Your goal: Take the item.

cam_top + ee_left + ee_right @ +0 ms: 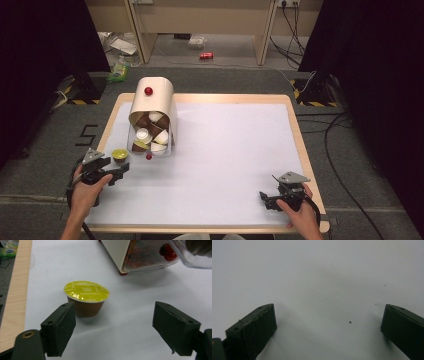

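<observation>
Through the right gripper view I see my right gripper (328,332) with its two black jaws standing wide apart, nothing between them. Beneath them lies the bare white table surface (317,277), marked by a few tiny dark specks (350,321).

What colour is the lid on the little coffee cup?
The capsule's lid is shiny yellow, clearest in the left gripper view.
</observation>
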The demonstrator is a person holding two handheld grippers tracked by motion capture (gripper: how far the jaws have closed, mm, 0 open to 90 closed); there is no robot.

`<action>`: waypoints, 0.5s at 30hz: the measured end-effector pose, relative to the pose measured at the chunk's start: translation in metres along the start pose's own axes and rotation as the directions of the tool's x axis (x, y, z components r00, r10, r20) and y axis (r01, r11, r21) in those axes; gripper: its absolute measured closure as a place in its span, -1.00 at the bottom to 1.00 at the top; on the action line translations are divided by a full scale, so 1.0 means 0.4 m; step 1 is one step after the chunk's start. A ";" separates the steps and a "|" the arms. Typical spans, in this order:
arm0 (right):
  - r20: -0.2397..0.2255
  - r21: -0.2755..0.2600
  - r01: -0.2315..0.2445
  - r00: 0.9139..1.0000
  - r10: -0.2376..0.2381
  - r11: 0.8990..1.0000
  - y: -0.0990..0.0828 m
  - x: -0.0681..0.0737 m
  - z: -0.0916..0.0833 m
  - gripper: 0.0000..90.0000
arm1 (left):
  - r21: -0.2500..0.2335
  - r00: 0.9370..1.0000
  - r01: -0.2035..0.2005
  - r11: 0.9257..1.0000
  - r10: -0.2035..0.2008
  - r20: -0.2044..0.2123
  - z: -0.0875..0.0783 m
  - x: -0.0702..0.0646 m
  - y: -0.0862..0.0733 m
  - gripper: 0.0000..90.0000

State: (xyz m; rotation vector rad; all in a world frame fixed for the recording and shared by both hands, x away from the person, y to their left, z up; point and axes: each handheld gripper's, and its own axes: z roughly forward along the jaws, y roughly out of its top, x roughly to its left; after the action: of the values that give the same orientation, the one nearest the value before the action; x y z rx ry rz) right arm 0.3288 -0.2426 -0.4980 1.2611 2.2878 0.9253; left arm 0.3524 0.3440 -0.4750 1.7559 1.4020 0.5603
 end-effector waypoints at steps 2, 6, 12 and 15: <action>0.000 0.000 0.000 1.000 0.000 1.000 0.000 0.000 0.000 -0.99 | -0.006 1.000 0.001 1.000 -0.001 0.002 -0.004 -0.007 -0.008 -0.59; 0.000 0.000 0.000 1.000 0.000 1.000 0.000 0.000 0.000 -0.99 | -0.002 1.000 -0.005 1.000 0.005 0.007 -0.008 -0.021 -0.022 -0.59; 0.000 0.000 0.000 1.000 0.000 1.000 0.000 0.000 0.000 -0.99 | 0.004 1.000 -0.008 1.000 0.008 0.012 -0.006 -0.032 -0.039 -0.59; 0.000 0.000 0.001 1.000 -0.001 1.000 0.000 0.000 0.000 -0.99 | 0.002 1.000 -0.009 1.000 0.009 0.013 -0.008 -0.037 -0.047 -0.59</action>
State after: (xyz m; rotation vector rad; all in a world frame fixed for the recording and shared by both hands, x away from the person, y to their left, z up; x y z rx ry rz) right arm 0.3288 -0.2426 -0.4981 1.2605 2.2880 0.9252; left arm 0.3346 0.3321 -0.4862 1.7651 1.3862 0.5514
